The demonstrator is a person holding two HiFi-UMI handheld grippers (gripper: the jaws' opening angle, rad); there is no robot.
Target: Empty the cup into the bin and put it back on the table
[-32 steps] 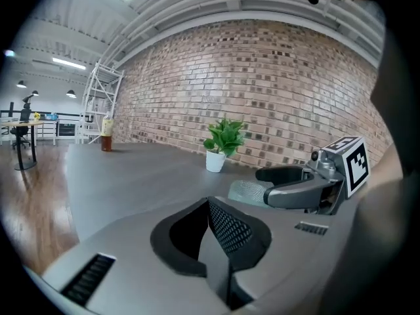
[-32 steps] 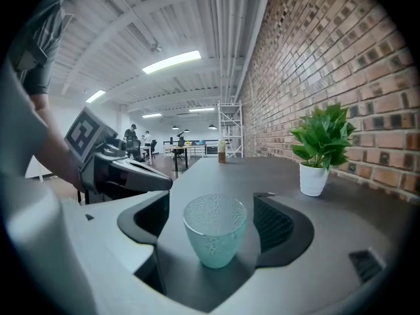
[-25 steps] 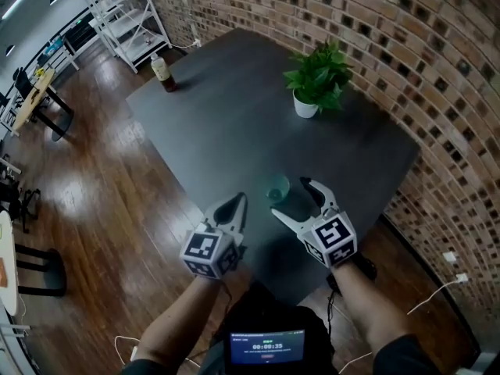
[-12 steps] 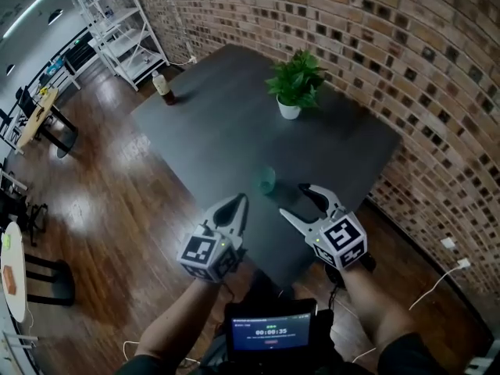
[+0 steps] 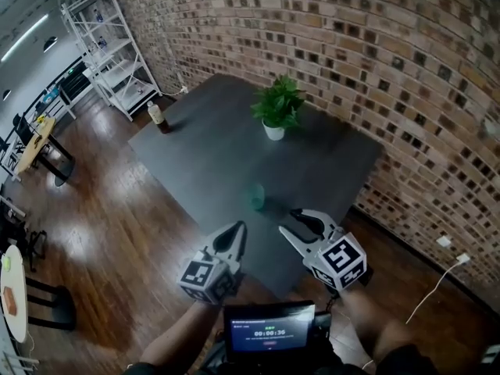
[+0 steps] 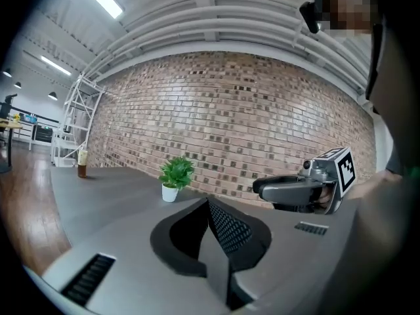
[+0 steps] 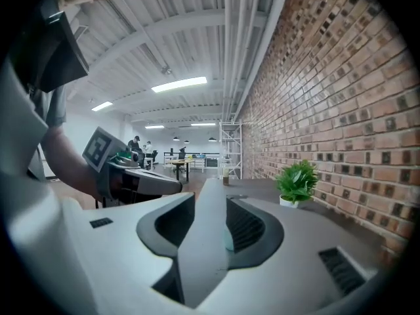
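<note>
A small translucent green cup [image 5: 257, 196] stands upright on the dark table [image 5: 203, 155], near its front corner. Both grippers hang short of that corner, nearer me than the cup. My right gripper [image 5: 290, 223] points toward the cup from its right. Its jaws are closing with a gap still between them and nothing in it. In the right gripper view only a green sliver of the cup [image 7: 228, 237] shows past the right gripper [image 7: 213, 195]. My left gripper [image 5: 237, 232] is shut and empty, and the left gripper view shows the same left gripper [image 6: 210, 209].
A potted plant [image 5: 273, 112] stands toward the table's far side and a brown bottle [image 5: 156, 116] at its left corner. A brick wall [image 5: 375, 69] runs along the right. White metal shelves [image 5: 105, 45] stand at the back left. A screen [image 5: 268, 334] sits at my chest.
The view has pulled back from the table, so the cup now lies farther ahead of both grippers. The right jaws have narrowed. The left gripper stays shut.
</note>
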